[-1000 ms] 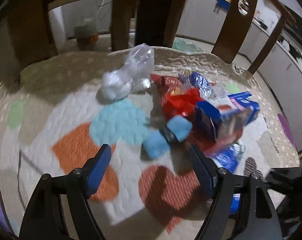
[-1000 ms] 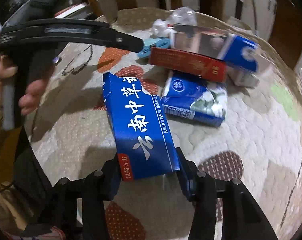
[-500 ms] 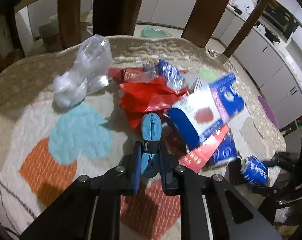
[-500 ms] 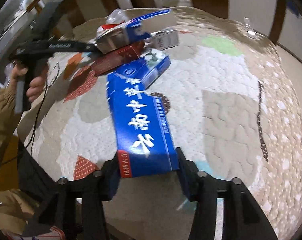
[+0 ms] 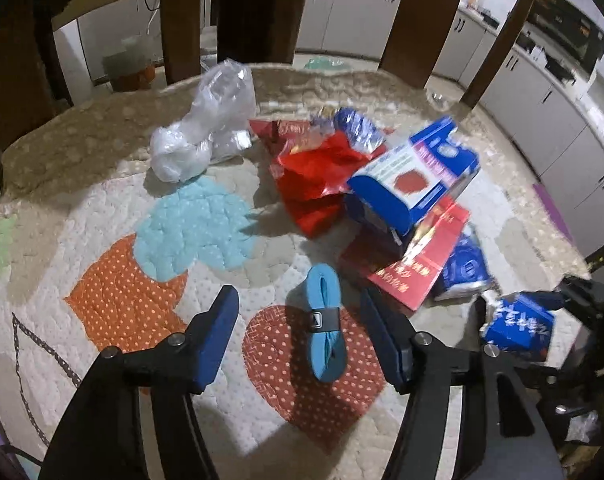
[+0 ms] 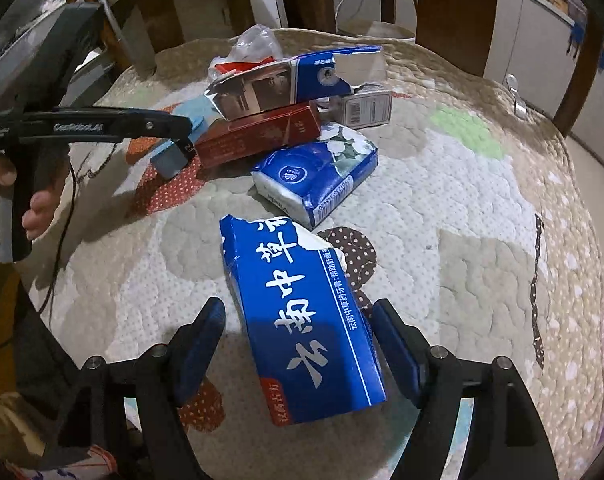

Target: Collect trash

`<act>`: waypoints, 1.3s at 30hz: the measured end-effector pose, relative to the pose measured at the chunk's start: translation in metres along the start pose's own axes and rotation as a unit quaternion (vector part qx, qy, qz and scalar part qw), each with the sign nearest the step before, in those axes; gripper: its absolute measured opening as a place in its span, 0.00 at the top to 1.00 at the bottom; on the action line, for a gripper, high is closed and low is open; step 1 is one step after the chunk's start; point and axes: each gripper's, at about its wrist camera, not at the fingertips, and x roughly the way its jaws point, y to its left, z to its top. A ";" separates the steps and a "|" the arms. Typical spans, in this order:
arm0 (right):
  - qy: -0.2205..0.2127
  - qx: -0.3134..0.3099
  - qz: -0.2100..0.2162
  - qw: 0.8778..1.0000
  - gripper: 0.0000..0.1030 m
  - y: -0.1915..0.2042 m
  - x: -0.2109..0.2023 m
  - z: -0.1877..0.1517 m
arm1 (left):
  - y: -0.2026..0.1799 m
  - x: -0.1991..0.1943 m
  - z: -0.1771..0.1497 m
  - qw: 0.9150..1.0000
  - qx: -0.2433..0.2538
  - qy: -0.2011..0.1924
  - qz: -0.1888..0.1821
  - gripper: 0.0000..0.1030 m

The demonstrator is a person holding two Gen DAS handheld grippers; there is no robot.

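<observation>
Blue toothpaste box (image 6: 302, 320) lies flat on the quilted tabletop (image 6: 482, 208), between the right tool's (image 6: 296, 344) jaws, which have just been opening and stand clear of it. Left tool (image 5: 302, 332), likewise just opened, straddles the blue strap roll (image 5: 324, 320) untouched. Judged step: both items released, pile gathering. Next: re-close squarely on one item.

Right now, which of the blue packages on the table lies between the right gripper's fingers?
The torn blue toothpaste box with big white characters. It lies flat between the open right gripper; the blue tissue pack and blue-and-silver carton sit farther back.
</observation>
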 end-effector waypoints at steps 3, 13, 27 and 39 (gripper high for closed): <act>-0.004 0.009 -0.003 1.000 0.25 0.000 -0.002 -0.001 | -0.012 0.008 -0.006 1.000 0.017 0.010 0.005 0.40; -0.010 0.051 0.004 0.999 0.51 -0.008 -0.003 -0.005 | -0.022 -0.007 -0.019 0.998 -0.039 -0.002 0.051 0.86; -0.055 0.110 0.018 0.992 0.51 -0.013 -0.049 -0.030 | -0.069 -0.087 -0.052 0.995 -0.038 -0.051 0.078 0.86; -0.128 0.161 0.004 0.979 0.51 -0.023 -0.116 -0.046 | -0.121 -0.131 -0.048 0.990 0.007 -0.085 0.110 0.86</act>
